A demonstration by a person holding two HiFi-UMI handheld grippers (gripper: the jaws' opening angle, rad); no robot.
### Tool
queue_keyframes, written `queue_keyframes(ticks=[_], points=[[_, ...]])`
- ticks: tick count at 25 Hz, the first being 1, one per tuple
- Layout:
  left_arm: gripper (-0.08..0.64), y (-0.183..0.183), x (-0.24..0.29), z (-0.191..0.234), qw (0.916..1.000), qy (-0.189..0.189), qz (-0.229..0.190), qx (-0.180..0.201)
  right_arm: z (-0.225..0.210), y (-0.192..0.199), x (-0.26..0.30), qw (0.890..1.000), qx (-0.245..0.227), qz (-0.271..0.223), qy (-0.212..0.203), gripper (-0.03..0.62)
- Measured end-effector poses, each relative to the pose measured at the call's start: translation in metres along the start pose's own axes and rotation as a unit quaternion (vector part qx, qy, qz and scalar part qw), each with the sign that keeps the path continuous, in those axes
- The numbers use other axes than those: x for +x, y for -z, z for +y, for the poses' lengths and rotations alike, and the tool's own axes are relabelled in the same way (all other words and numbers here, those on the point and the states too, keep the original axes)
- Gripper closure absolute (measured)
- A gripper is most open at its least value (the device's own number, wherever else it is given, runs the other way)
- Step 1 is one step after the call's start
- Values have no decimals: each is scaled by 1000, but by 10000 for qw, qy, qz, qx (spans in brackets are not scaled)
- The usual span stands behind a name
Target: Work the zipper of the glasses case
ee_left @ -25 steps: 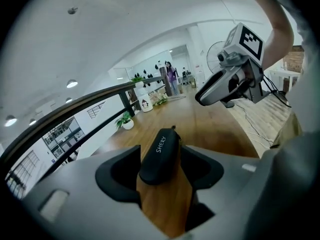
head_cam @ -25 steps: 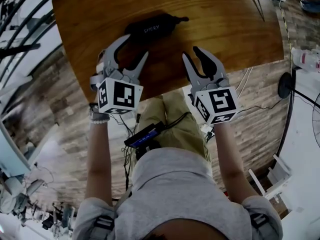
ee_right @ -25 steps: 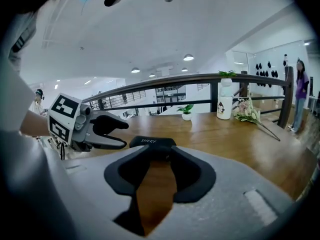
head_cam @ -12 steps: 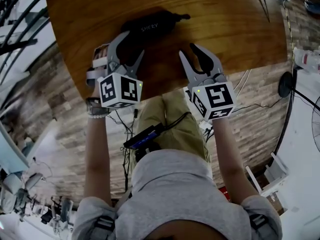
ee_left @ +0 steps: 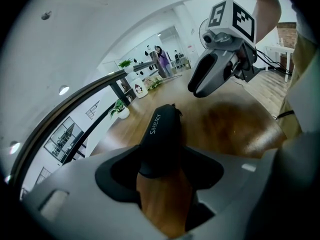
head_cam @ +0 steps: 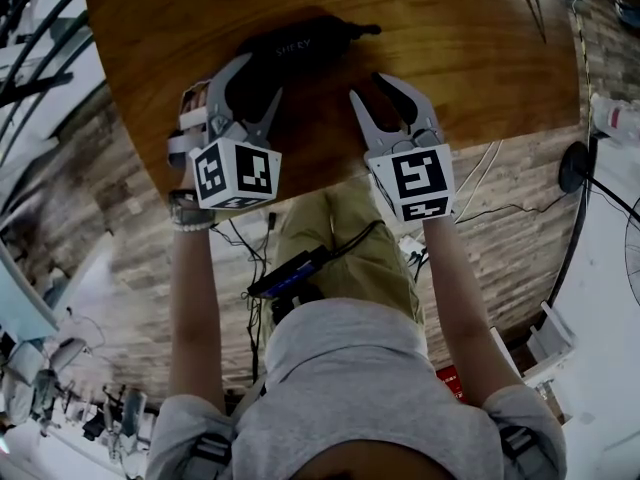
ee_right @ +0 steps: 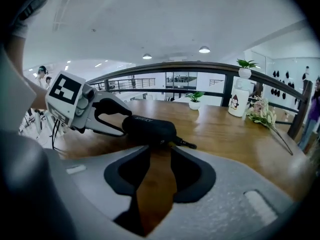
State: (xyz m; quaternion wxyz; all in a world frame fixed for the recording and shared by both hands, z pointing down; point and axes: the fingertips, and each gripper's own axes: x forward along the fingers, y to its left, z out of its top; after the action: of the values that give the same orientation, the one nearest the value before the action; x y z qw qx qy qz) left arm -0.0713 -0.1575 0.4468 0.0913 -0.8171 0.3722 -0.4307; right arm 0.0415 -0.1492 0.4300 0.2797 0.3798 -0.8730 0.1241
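While the wooden tabletop (head_cam: 480, 58) carries it, the black glasses case (head_cam: 300, 46) lies towards the far left of the wood. The left tongs (head_cam: 260, 78) stand wide and are closing, with the case's near end between their pads but not visibly pressed. The right tongs (head_cam: 367, 86), half open and empty, hover over bare wood just short of the case, near its zipper pull (head_cam: 365, 30).

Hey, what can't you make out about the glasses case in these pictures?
- Black glasses case: too dark in every view to trace its zipper.
- One case end: in the head view the left tongs cover it, jaws closing with it between them.
- The thin tab at the other end: too small to tell pull from strap.
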Motion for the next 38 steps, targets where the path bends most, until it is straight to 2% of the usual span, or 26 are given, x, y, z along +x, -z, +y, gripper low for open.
queue_keyframes(ticks=[10, 18, 27, 30, 38], points=[[311, 4, 0, 3, 10000, -62, 45, 45, 5, 4, 40, 9979, -549, 338, -76, 475], [319, 3, 1, 4, 9998, -130, 77, 137, 3, 7, 57, 9970, -493, 589, -65, 479], [333, -1, -1, 5, 9997, -171, 68, 165, 2, 4, 64, 9977, -300, 603, -29, 507], [334, -1, -1, 4, 9997, -176, 77, 177, 0, 6, 64, 9977, -289, 617, 7, 567], [344, -1, -1, 3, 9995, -175, 167, 217, -1, 9, 61, 9969, -346, 708, -25, 588]])
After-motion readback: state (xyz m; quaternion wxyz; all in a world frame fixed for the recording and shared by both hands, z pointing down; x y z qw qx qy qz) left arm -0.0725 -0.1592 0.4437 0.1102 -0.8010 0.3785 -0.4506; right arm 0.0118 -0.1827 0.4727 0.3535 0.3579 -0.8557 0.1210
